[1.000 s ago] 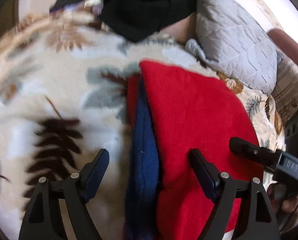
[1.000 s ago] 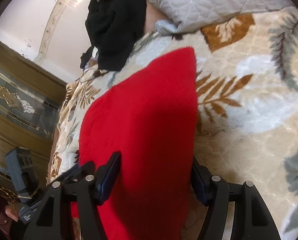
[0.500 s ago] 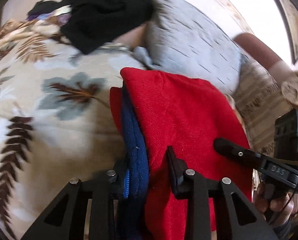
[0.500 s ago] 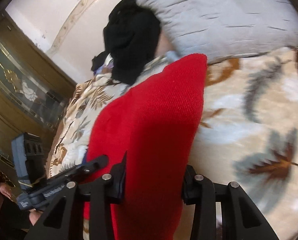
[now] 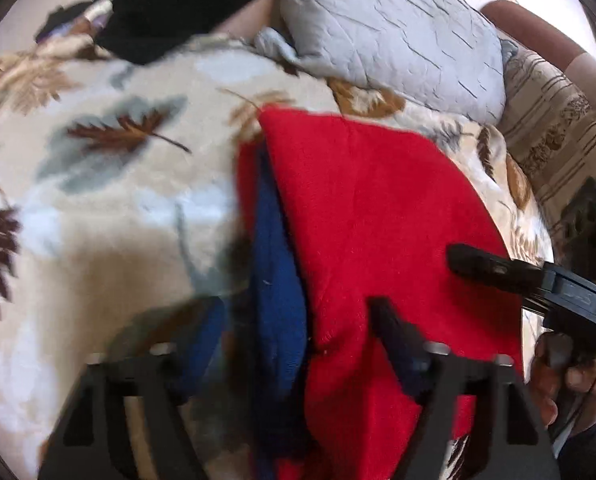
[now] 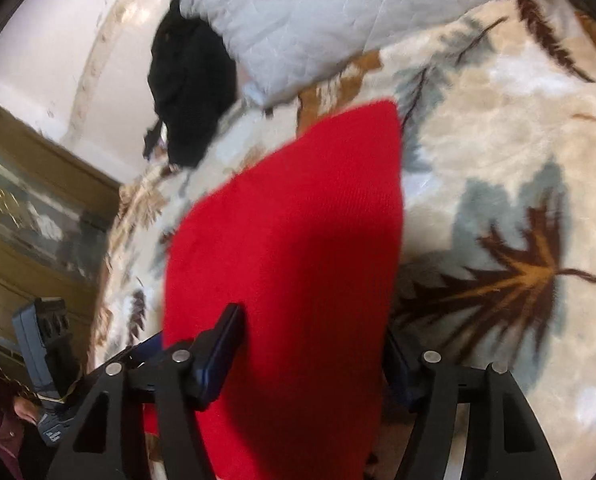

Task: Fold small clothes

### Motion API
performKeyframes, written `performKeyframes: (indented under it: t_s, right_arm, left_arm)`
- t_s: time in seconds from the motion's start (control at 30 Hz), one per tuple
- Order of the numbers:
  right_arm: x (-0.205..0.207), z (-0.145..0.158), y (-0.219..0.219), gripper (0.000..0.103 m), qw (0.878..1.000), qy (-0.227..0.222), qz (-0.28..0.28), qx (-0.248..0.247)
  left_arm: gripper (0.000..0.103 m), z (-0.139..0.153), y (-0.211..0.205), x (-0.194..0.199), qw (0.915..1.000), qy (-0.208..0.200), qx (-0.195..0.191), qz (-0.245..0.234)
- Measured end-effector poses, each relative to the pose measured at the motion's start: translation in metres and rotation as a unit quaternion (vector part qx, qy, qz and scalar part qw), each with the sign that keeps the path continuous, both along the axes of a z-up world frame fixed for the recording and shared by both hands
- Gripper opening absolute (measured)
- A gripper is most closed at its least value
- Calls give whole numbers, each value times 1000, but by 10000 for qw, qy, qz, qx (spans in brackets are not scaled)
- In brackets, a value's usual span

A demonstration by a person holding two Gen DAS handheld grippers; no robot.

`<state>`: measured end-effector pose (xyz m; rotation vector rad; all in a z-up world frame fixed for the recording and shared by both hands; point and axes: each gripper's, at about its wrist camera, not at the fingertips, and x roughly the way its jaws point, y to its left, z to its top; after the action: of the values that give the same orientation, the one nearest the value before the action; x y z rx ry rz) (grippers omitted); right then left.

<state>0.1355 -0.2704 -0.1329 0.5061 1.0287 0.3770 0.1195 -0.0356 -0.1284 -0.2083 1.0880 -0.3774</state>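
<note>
Both tongs have just been opening: left tongs (image 5: 298, 344) and right tongs (image 6: 314, 352) stand apart around the red cloth (image 5: 378, 216) on the blanket (image 5: 98, 200).

Both grippers point steeply down. The left gripper (image 5: 298, 332) and right gripper (image 6: 310, 344) have just been opening, fabric between each one's parted jaws.

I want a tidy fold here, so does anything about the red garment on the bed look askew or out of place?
Yes. The red garment is folded unevenly: along its left edge a blue layer sticks out instead of being covered, with a thin red strip beyond it. Otherwise it lies flat on the leaf-patterned blanket. Nothing looks torn or spilled.
</note>
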Motion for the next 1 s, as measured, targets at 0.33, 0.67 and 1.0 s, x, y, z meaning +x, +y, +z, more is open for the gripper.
performKeyframes:
  t_s: [0.33, 0.67, 1.0]
  right_arm:
    - [-1, 75, 1, 42, 9938, -922, 221, -573]
    - [-31, 48, -34, 66, 9915, -853, -593, -788]
    - [-39, 49, 17, 78, 9967, -630, 84, -503]
  left_arm:
    - [27, 56, -11, -2, 9962, -853, -171, 92]
    - [59, 26, -18, -5, 9971, -553, 477, 204]
    - [62, 30, -5, -31, 9933, -565, 910, 433]
